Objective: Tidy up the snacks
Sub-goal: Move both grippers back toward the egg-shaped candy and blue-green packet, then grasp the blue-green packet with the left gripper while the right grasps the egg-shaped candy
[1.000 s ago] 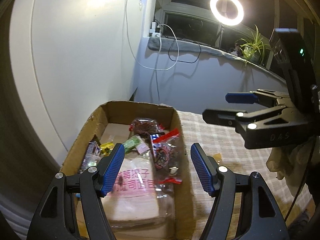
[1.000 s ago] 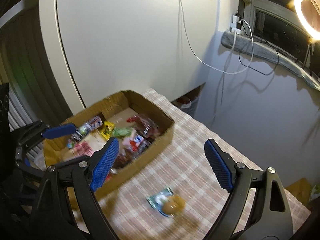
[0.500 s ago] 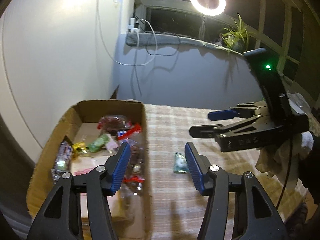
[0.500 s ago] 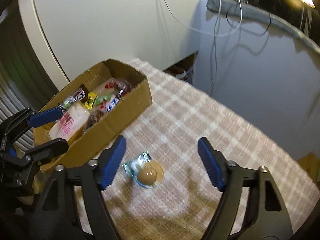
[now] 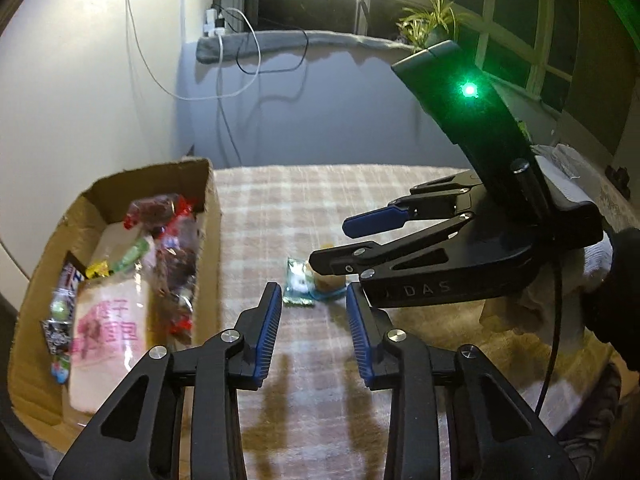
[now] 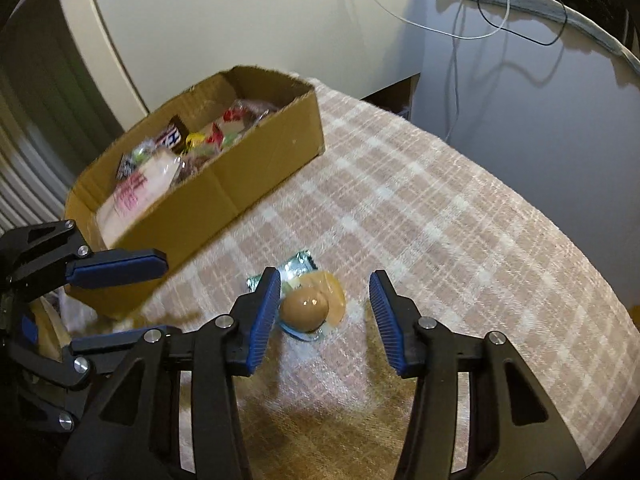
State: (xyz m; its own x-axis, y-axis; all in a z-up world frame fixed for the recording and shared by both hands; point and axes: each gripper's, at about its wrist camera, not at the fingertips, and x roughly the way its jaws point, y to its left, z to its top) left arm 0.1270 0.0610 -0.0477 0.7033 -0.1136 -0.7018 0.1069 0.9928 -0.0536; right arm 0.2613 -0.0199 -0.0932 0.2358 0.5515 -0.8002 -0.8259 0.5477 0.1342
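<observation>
Both the right gripper [image 6: 323, 312] and left gripper [image 5: 313, 330], empty jaws closing, converge on the packaged egg [image 6: 305, 310]; next, pinch it and carry it to the box [image 6: 256, 172].

Both tools are tilted down toward the worktop [image 6: 440, 208]. The left tool [image 5: 314, 322] is seen with its jaws closing on nothing. The right tool [image 6: 324, 316] is closing too, its blue pads not yet pressed together.
</observation>
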